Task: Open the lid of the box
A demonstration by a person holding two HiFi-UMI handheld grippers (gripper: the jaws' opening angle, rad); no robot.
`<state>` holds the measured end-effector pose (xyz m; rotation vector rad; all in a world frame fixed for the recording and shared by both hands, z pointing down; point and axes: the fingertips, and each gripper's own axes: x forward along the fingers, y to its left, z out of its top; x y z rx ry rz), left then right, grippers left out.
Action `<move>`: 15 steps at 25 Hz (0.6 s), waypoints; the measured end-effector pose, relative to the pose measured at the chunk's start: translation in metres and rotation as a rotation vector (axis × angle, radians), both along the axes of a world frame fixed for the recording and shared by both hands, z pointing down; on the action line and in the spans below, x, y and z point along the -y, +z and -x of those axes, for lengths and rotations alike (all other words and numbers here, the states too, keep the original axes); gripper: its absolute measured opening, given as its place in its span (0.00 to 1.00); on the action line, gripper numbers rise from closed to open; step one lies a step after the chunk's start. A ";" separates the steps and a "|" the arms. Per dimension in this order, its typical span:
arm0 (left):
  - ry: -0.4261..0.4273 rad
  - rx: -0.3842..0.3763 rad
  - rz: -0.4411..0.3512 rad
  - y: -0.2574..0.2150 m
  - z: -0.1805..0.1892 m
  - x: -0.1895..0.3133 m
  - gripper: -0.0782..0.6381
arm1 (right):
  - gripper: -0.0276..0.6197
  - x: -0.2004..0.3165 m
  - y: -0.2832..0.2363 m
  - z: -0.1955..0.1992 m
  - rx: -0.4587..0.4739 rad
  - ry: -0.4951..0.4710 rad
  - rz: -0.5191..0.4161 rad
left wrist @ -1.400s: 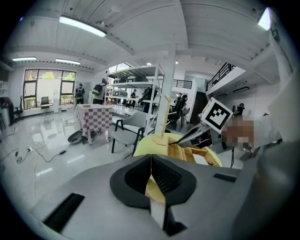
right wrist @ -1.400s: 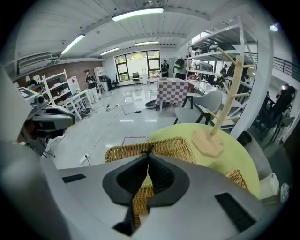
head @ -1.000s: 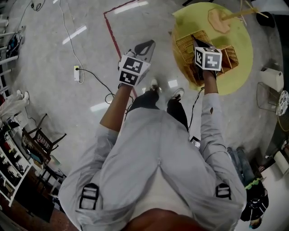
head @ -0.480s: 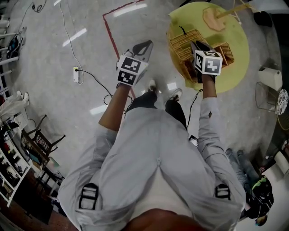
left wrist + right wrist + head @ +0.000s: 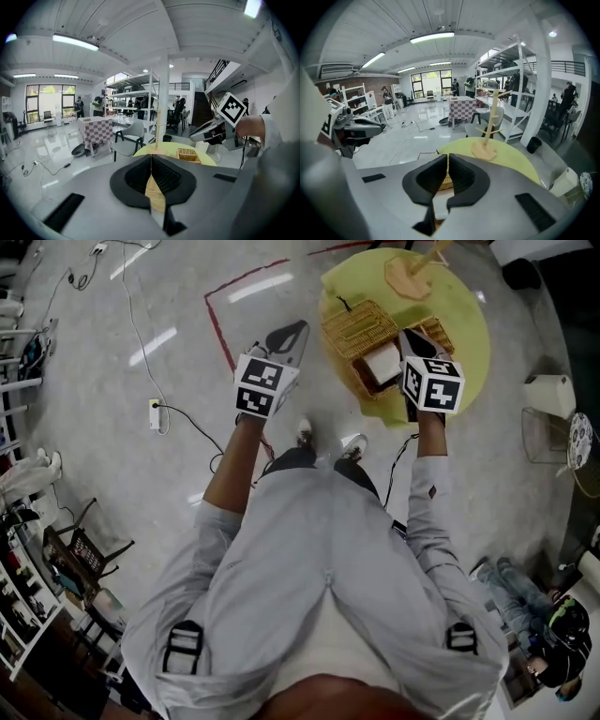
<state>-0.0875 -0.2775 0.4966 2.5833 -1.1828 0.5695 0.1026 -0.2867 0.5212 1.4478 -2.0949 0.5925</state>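
Woven wicker box (image 5: 361, 329) sits on the round yellow table (image 5: 469, 315), toward its left side. I see the wooden peg stand (image 5: 408, 276) behind it. The red floor-tape line (image 5: 217, 329) lies left of the table.

No word, number or brand name can be read anywhere; the only sign-like marks are black-and-white square code patterns on two marker cubes, one cube (image 5: 432, 382) over the near edge of the yellow bench (image 5: 466, 320), the other cube (image 5: 260, 386) over the floor (image 5: 112, 474) left of that bench.
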 end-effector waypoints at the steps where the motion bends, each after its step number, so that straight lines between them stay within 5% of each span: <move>1: 0.001 -0.003 -0.017 -0.008 -0.004 -0.001 0.15 | 0.09 -0.004 -0.010 -0.006 0.002 0.006 -0.024; 15: 0.062 -0.047 -0.248 -0.128 -0.071 -0.033 0.15 | 0.08 -0.082 -0.167 -0.084 -0.073 0.016 -0.363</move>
